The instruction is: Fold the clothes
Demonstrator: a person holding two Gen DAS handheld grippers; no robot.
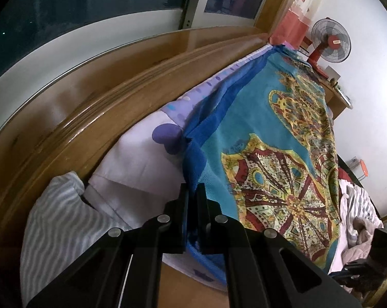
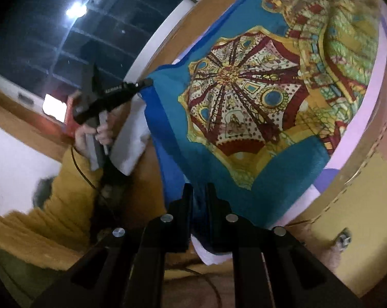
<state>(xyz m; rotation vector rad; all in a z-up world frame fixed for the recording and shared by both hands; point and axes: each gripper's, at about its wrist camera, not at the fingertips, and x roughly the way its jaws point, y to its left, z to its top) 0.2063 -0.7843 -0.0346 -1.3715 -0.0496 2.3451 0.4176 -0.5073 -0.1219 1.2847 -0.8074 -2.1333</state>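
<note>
A large blue cloth (image 1: 247, 133) with a yellow, red and green ornamental print lies spread over the bed. My left gripper (image 1: 192, 192) is shut on its dark blue border at one near corner. My right gripper (image 2: 199, 192) is shut on the border at the other near corner of the same cloth (image 2: 244, 97). In the right wrist view the left gripper (image 2: 144, 82) shows at the left, held in a hand, pinching the cloth's corner.
The bed has a white and lilac sheet (image 1: 142, 159) with purple spots and a wooden frame (image 1: 96, 118). A grey striped pillow (image 1: 60, 220) lies at the left. A red fan (image 1: 330, 41) stands at the far end. Crumpled clothes (image 1: 357, 210) lie at the right.
</note>
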